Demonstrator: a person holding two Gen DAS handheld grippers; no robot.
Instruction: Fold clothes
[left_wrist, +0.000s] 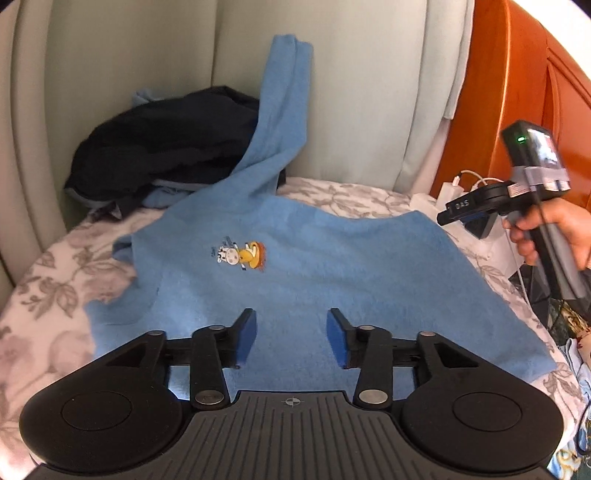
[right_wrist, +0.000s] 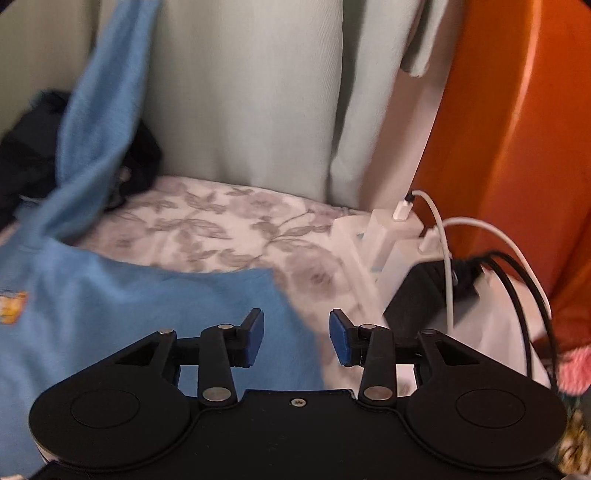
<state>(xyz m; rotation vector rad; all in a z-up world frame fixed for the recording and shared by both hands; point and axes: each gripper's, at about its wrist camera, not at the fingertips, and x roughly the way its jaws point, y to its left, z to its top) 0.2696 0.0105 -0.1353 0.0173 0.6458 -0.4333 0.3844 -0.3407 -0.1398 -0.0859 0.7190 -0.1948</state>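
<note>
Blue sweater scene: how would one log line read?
light blue fleece sweater: flat on floral bedsheet | left gripper: open, empty | right gripper: open, empty

Fuzzy matt blue sweater on soft floral-print bedspread, beside glossy orange wood headboard.

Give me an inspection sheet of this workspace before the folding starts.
Surface: bed with floral sheet, bare patches showing around the garment.
Job's things: blue sweater spread flat, cartoon patch facing up, one sleeve propped up against the pale cushion.
Clutter: dark clothes pile at the back left.
Grippers: left gripper open above the sweater; right gripper open over the sweater's right edge, held by a hand.
Cables: white charger cables and black cables beside the bed on the right.
Surroundings: orange wooden headboard.
</note>
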